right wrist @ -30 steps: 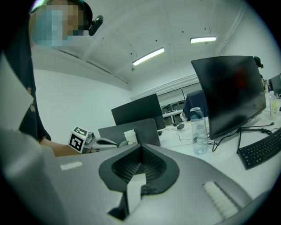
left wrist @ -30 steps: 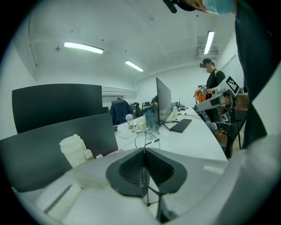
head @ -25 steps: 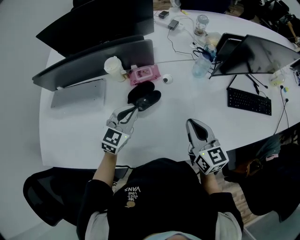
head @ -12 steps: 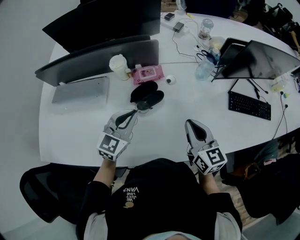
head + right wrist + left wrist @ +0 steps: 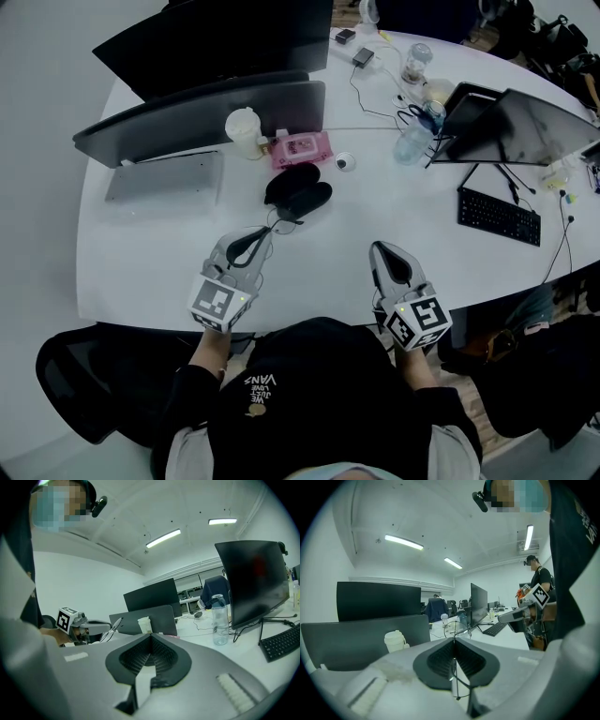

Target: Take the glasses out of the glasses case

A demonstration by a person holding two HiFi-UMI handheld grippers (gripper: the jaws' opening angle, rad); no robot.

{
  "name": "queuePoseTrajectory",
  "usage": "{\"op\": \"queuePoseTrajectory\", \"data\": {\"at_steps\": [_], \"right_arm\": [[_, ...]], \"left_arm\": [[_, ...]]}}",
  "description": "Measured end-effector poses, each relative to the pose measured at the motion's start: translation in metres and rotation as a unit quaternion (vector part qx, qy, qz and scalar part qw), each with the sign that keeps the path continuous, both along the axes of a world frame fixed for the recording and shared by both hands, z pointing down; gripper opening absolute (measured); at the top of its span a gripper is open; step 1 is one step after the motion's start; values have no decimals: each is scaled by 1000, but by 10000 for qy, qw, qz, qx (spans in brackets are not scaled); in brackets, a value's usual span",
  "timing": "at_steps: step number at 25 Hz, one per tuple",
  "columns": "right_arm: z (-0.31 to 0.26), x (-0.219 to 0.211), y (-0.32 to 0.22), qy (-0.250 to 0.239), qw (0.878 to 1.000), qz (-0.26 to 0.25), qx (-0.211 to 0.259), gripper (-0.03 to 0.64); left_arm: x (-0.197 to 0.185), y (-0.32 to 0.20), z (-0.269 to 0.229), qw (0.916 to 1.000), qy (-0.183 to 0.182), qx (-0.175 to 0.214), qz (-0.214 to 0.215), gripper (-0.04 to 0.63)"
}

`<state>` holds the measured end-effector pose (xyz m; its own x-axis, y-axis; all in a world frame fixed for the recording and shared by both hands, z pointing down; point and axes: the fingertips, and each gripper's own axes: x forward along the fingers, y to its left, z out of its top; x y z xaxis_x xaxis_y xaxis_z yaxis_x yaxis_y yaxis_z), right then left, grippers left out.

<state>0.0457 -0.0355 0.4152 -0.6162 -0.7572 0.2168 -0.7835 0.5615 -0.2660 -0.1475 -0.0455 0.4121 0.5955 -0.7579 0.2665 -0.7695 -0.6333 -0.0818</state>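
Observation:
The black glasses case (image 5: 298,190) lies open on the white table (image 5: 150,262), in front of the pink pack. My left gripper (image 5: 266,232) hangs a little nearer to me than the case and is shut on thin wire-framed glasses (image 5: 282,225), which are out of the case. In the left gripper view the frame (image 5: 457,629) sticks out past the closed jaws of the left gripper (image 5: 453,640). My right gripper (image 5: 381,247) hovers near the table's front edge with its jaws together and nothing in them; the right gripper (image 5: 150,637) looks the same in its own view.
Behind the case stand a pink wipes pack (image 5: 301,148), a paper cup (image 5: 243,131), a small round object (image 5: 344,162) and two dark monitors (image 5: 202,117). A silver laptop (image 5: 165,179) lies left. A bottle (image 5: 410,141), keyboard (image 5: 498,217) and cables are at right.
My left gripper has drawn back from the case toward me with the glasses in it. The right gripper has stayed where it was.

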Motion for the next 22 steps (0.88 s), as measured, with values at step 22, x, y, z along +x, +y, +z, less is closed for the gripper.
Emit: {"op": "queuePoseTrajectory", "data": {"at_steps": [22], "right_arm": [[3,-22,4,-53,9996,-251,-77,-2]], "left_arm": [[-25,28,9,9982,304,-274,-446,8]]}}
